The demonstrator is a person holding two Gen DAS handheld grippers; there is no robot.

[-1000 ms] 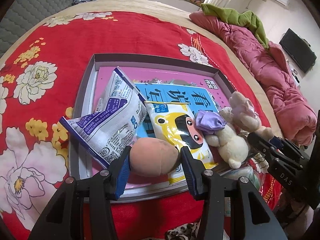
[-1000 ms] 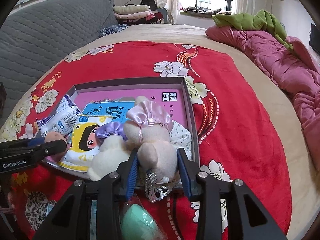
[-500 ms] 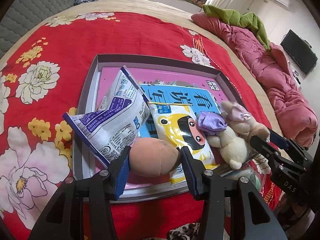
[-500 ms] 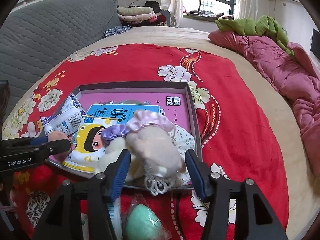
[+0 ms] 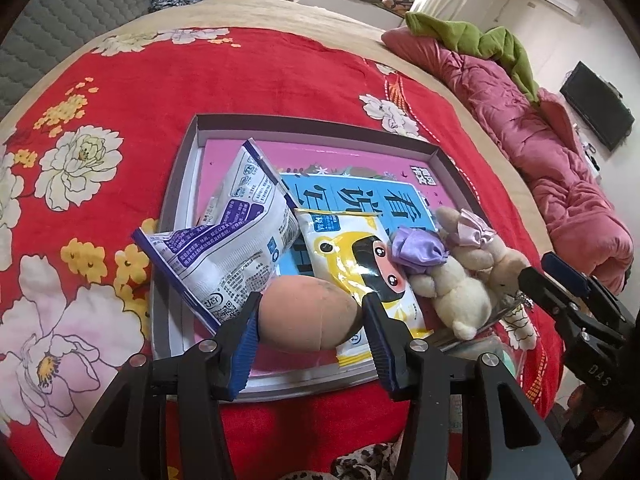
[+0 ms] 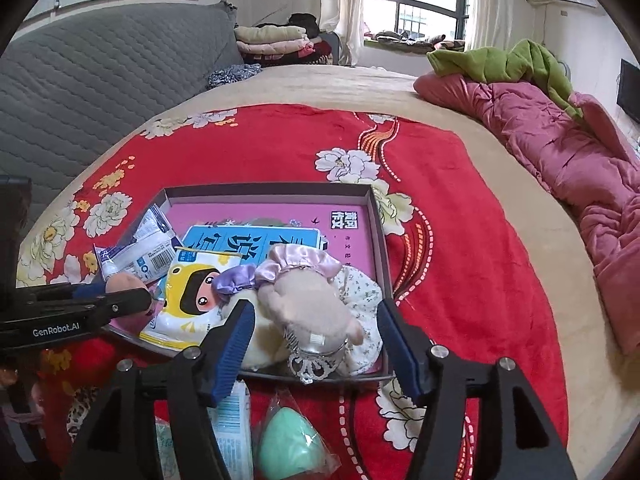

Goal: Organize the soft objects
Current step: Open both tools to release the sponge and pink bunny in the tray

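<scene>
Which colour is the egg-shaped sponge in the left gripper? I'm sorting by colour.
Peach-orange sponge, clearest in the left wrist view.

Left wrist view: you look steeply down, close over the shallow grey cardboard tray (image 5: pixel 182 184).
Right wrist view: close too, angled down from the tray's near right corner.
Shared: tray, red floral blanket (image 6: pixel 460 248).

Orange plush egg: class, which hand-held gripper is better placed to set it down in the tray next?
Left. The left hand-held gripper already clamps the orange plush egg over the tray; the right hand-held gripper's jaws are opening around the plush doll.
</scene>
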